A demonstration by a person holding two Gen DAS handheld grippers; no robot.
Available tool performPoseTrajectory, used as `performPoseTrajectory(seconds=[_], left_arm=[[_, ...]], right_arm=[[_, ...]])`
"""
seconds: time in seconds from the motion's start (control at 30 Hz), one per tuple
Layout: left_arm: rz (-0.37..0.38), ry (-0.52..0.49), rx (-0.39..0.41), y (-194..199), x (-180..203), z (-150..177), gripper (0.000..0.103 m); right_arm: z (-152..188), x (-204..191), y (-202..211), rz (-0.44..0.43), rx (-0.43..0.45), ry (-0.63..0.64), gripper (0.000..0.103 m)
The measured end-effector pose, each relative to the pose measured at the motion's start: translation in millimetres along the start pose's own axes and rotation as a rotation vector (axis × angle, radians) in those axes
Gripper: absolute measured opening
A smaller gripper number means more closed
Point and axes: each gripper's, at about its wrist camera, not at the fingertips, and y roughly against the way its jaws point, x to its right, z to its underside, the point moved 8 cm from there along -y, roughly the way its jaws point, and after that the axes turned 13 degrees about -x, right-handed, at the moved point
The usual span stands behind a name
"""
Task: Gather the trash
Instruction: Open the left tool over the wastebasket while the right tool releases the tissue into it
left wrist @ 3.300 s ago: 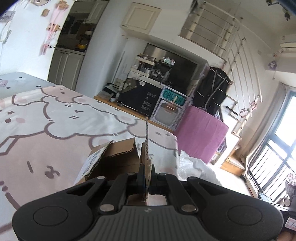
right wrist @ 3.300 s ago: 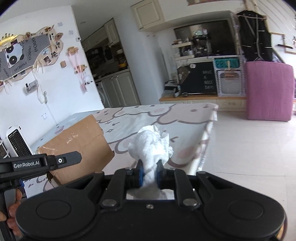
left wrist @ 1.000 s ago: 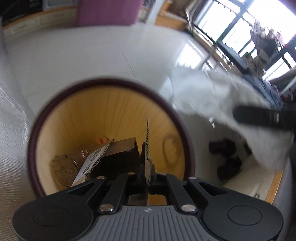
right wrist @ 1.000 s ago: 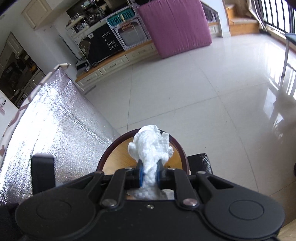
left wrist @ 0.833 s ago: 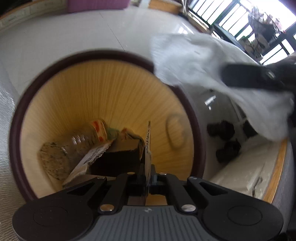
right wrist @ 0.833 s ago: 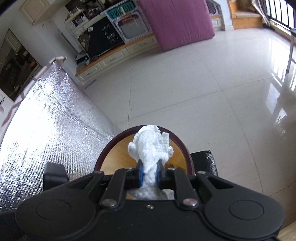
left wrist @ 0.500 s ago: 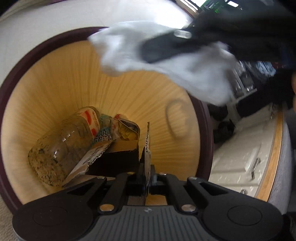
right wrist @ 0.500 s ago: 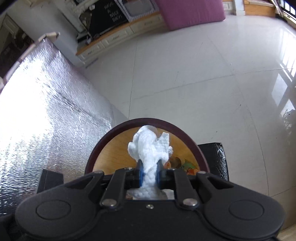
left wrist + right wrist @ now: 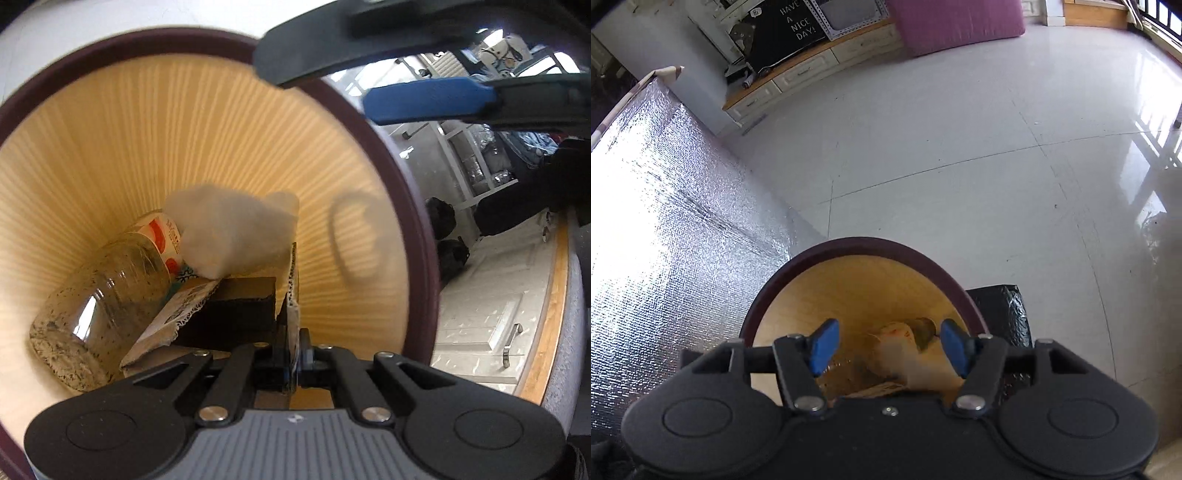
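Observation:
My left gripper (image 9: 293,350) is shut on a flap of the brown cardboard box (image 9: 236,314), which hangs in the mouth of the round trash bin (image 9: 413,229). The bin has a maroon rim and a yellow ribbed wall. Above the bin, my right gripper (image 9: 888,347) has its jaws opening, and the blue pads (image 9: 823,345) stand well apart. A white tissue wad (image 9: 232,232) falls free, blurred, inside the bin just over the box. The same tissue wad (image 9: 905,362) shows as a pale blur below the right pads, touching neither.
A clear bottle (image 9: 103,295) with a red and white label lies at the bin's bottom. A silver foil cloth (image 9: 665,221) hangs left of the bin (image 9: 868,242). A black bag (image 9: 1008,306) lies at its right, on the white tile floor (image 9: 960,147).
The right gripper has opened and let the tissue wad go, and it drops into the bin. The left gripper has sunk lower over the bin with the cardboard box still in it.

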Motion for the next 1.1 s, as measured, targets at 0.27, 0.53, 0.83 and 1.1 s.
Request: performPoseTrajectory(seconds=[0.27, 0.53, 0.83, 1.1], left_arm=[[0.042, 0.105, 0.018, 0, -8, -5, 0.024], [0.035, 0.202, 0.09, 33, -7, 10, 0.05], [-0.052, 0.211, 0.073, 72, -4, 35, 0.032], [-0.09, 0.251, 0.005, 28, -19, 38, 0.027]], right_arm=[[3, -1, 8, -0.006, 0.003, 0.004, 0.061], [7, -4, 21, -0.005, 0.027, 0.021, 0.061], [13, -1, 36, -0.017, 0.045, 0.018, 0.061], [19, -1, 38, -0.025, 0.036, 0.017, 0.061]])
